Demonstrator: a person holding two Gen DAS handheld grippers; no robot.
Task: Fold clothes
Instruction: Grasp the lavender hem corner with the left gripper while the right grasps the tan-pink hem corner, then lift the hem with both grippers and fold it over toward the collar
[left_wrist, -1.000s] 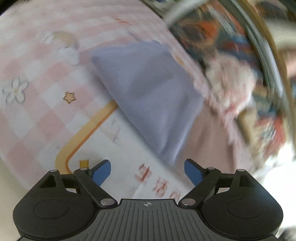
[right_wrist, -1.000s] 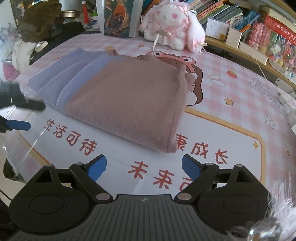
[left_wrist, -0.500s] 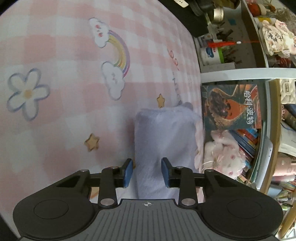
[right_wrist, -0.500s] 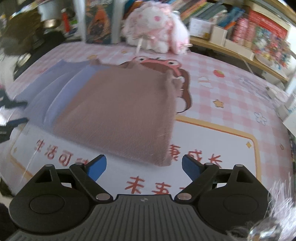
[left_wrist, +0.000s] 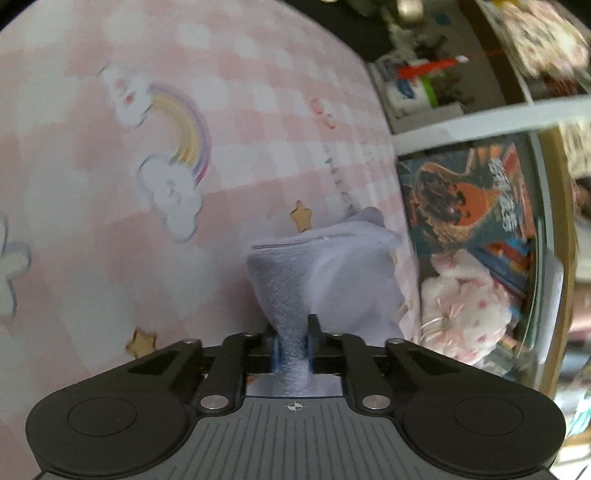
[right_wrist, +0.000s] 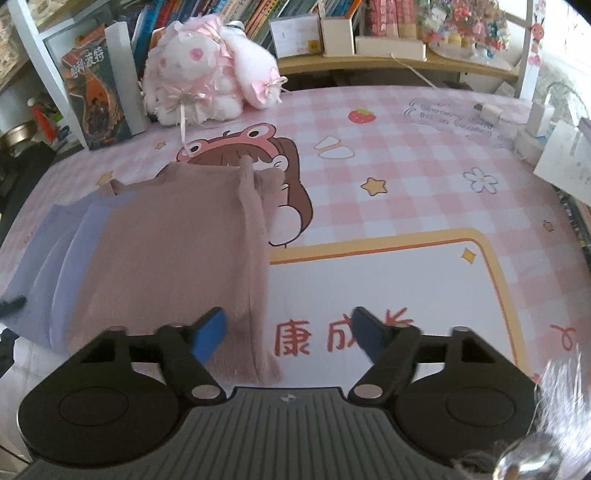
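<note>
One folded garment (right_wrist: 159, 254), brown with a lavender end, lies on the pink checked mat (right_wrist: 406, 177), its long axis running left to right in the right wrist view. The left gripper (left_wrist: 293, 349) is closing, pinching its lavender edge. The right gripper (right_wrist: 288, 332) is closing around its brown corner, pads not yet pressing.

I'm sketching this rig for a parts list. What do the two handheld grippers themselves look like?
Both match. The left gripper and right gripper have matte black linkage arms with silver pivot pins, two round black housings, a ribbed grey centre plate bearing a small crosshair mark, and blue finger pads. No cables or sleeves show.
</note>
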